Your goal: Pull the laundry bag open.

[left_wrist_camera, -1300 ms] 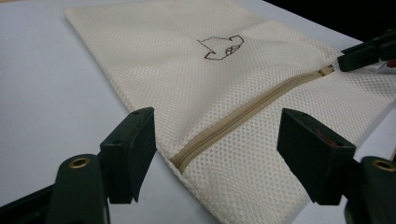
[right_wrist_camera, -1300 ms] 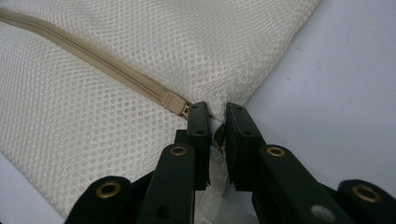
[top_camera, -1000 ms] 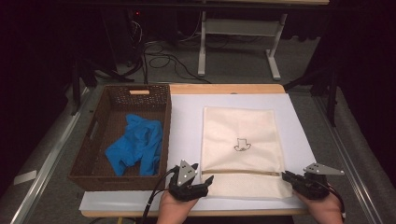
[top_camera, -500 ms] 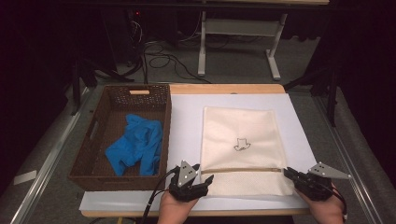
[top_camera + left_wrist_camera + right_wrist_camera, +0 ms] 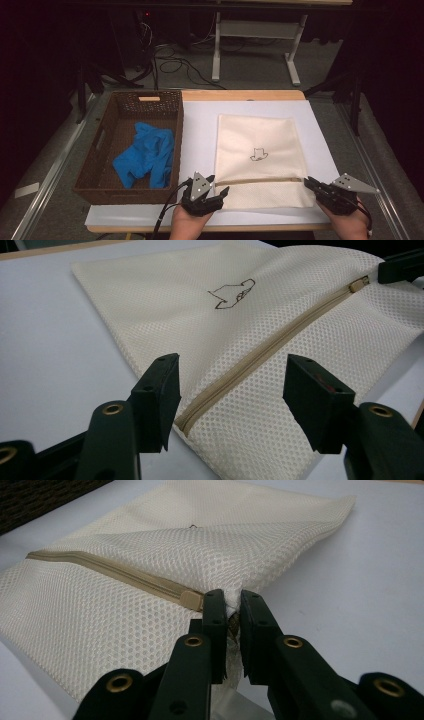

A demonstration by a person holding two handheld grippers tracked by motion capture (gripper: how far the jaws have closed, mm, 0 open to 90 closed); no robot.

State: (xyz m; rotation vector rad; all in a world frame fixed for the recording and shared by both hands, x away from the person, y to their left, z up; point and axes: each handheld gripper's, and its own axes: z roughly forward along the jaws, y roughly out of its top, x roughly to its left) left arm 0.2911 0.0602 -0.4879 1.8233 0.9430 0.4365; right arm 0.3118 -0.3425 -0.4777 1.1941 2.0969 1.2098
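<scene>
Since the earlier frames little has shifted: both hands sit at the bottom of the high view as before, and only the left gripper point(image 5: 214, 192) has changed, its fingers point(image 5: 159, 390) having just been closing on either side of the zipper's closed end without touching the mesh yet. We note the right gripper point(image 5: 231, 611) clenched on the mesh at the bag's edge, right beside the zipper pull point(image 5: 191, 600).

Bag point(image 5: 260, 155) lies flat on the white surface point(image 5: 200, 125), centre-right of the high view; zipper point(image 5: 260, 352) shut along its whole length.

Step in hand, as we judge it: bracing the bag for unzipping. Next move calls for the left fingers to pinch the fabric at the zipper end, then a hold on the pull.

Basket point(image 5: 170, 97), left of the bag, holds a crumpled blue cloth point(image 5: 145, 160). Bag looks flat, probably empty.
</scene>
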